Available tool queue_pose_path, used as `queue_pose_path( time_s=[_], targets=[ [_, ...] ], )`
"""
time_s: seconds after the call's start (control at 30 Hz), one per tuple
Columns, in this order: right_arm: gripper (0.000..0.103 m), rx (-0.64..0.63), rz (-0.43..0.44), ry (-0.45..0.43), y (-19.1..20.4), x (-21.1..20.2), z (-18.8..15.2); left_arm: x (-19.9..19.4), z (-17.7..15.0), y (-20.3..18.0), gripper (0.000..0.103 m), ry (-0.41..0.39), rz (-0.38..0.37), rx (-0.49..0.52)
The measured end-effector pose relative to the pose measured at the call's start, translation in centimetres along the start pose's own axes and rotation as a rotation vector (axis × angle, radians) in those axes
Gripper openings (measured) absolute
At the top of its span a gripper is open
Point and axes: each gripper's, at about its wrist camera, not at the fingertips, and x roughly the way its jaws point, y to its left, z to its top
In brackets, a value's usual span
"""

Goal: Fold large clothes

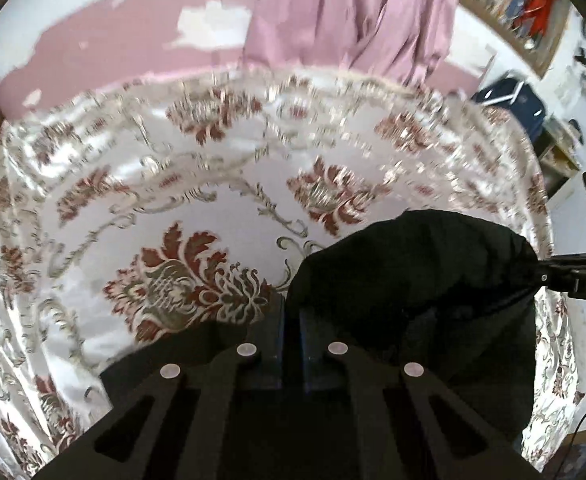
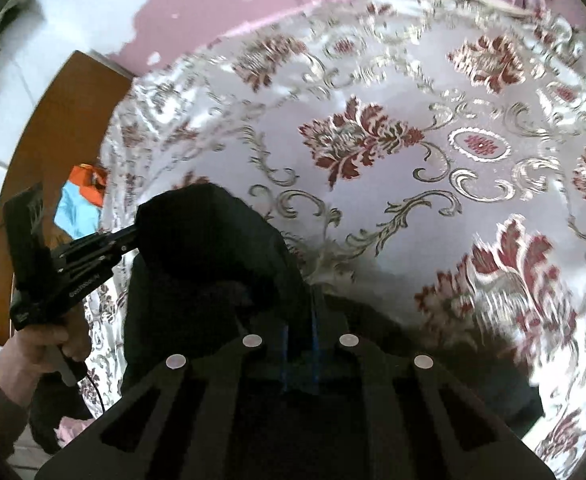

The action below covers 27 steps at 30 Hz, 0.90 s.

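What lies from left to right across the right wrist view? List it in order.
Wooden board → left gripper, jaws shut on the black garment → black garment → floral bedspread, which fills the rest out to the right edge.

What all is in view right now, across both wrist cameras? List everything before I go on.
black garment: one, black, lifted above the bedspread, pinched at two spots
bedspread: one, white with red and silver floral pattern, under the garment
curtain: one, mauve, hanging beyond the bed
wall: mauve with white patches
wooden board: one, brown, at the bed's left edge
orange and blue item: one, beside the board
suitcase: one, dark blue, far right
left gripper: shut on the garment
right gripper: shut on the garment
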Motion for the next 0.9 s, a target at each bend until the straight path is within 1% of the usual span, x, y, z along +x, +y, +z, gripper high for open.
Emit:
queue_pose_path(
  time_s=[0.07, 0.13, 0.23, 0.3, 0.37, 0.43, 0.53, 0.63, 0.73, 0.8, 0.9],
  targets=[
    [0.007, -0.016, -0.003, -0.031, 0.9, -1.7, -2.2, -2.9, -2.0, -0.6, 0.006, -0.06, 0.005, 0.005],
    [0.007, -0.028, -0.006, -0.062, 1.8, -3.2, -4.7, -5.0, -3.9, -1.2, 0.006, -0.104, 0.018, 0.01],
    [0.007, -0.003, 0.003, -0.104, 2.5, -4.4, -8.2, -8.0, -7.6, -2.2, 0.006, -0.156, 0.045, 0.021],
    [0.007, 0.036, 0.02, -0.14, 2.5, -5.1, -11.1, -9.4, -10.2, -3.5, 0.006, -0.187, 0.07, 0.053],
    [0.007, 0.049, 0.014, -0.166, 2.7, -5.0, -13.9, -9.9, -12.4, -4.3, 0.006, -0.204, 0.092, 0.082],
    [0.007, 0.048, -0.013, -0.173, 2.3, -4.2, -16.1, -9.4, -14.4, -4.7, 0.006, -0.193, 0.098, 0.089],
    [0.007, 0.054, -0.041, -0.157, 1.6, -2.3, -18.5, -7.9, -16.0, -4.4, 0.006, -0.15, 0.084, 0.062],
    [0.007, 0.053, -0.07, -0.141, 0.9, -0.4, -20.2, -7.0, -17.0, -4.7, 0.007, -0.121, 0.083, 0.068],
    [0.007, 0.001, -0.114, -0.124, 1.3, 0.8, -20.8, -6.7, -17.8, -4.9, 0.008, -0.099, 0.096, 0.097],
    [0.007, -0.012, -0.12, -0.126, 1.6, 0.4, -20.9, -7.2, -18.1, -4.9, 0.008, -0.093, 0.094, 0.097],
    [0.007, -0.048, -0.124, -0.159, 2.6, -1.4, -21.0, -8.0, -18.8, -4.7, 0.009, -0.079, 0.102, 0.095]
  ],
)
